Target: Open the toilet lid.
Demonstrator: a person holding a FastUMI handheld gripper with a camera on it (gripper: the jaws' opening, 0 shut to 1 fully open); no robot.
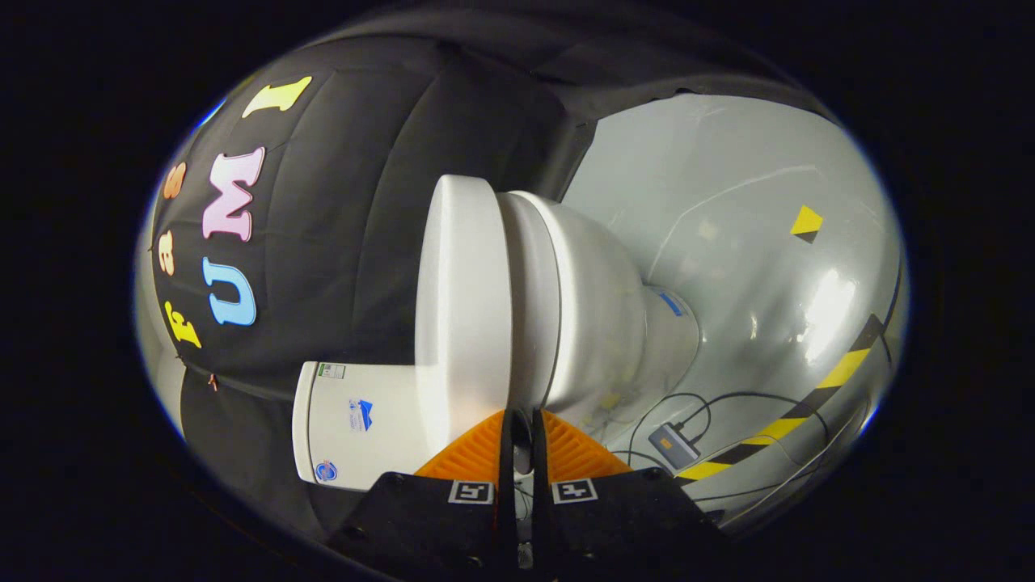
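Your gripper (517,420) is rolled sideways, so the toilet (566,307) lies on its side. Fingers (477,449) pressed nearly together, tips at the closed lid (461,299) edge.

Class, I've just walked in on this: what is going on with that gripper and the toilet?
A hand-held gripper is pointed at a white toilet, and the view is rolled sideways. Its orange fingers are nearly closed, with a narrow gap and nothing between them. Their tips sit right at the edge where the lid meets the seat, seemingly ready to pry. The lid lies shut against the seat. A small box with cables lies on the floor beyond.
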